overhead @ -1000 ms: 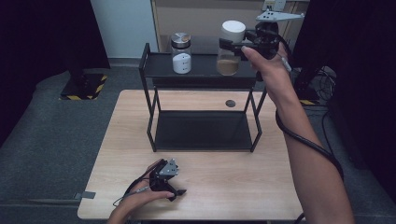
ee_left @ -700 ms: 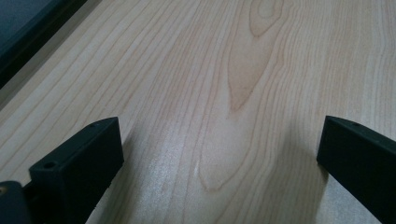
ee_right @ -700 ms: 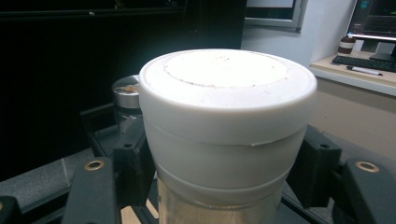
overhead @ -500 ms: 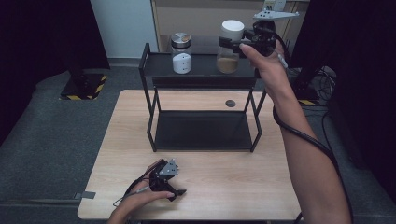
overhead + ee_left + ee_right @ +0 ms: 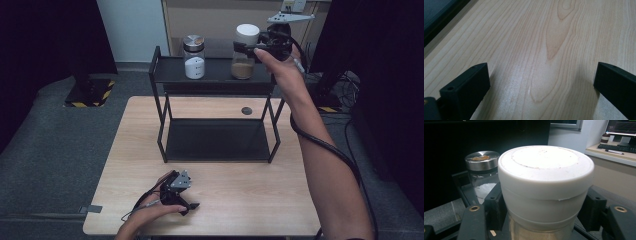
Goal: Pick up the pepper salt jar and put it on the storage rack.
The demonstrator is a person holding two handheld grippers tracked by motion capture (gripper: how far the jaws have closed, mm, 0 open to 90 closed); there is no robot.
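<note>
Gripping white-lidded jar (image 5: 245, 51) upright between right gripper (image 5: 248, 48) jaws, just under its lid, on rack (image 5: 215, 75) top | steel-lidded jar (image 5: 193, 50) beyond | left gripper (image 5: 186, 199) open, idle on counter (image 5: 250, 190), far off

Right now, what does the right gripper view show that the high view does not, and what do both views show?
The right gripper view alone shows a brown smear on the steel lid and a keyboard on a side desk. The high view alone shows the left gripper resting open on the wooden table, and the rack's lower shelf. Both show the white-lidded jar between the right gripper's jaws, beside the steel-lidded jar.
</note>
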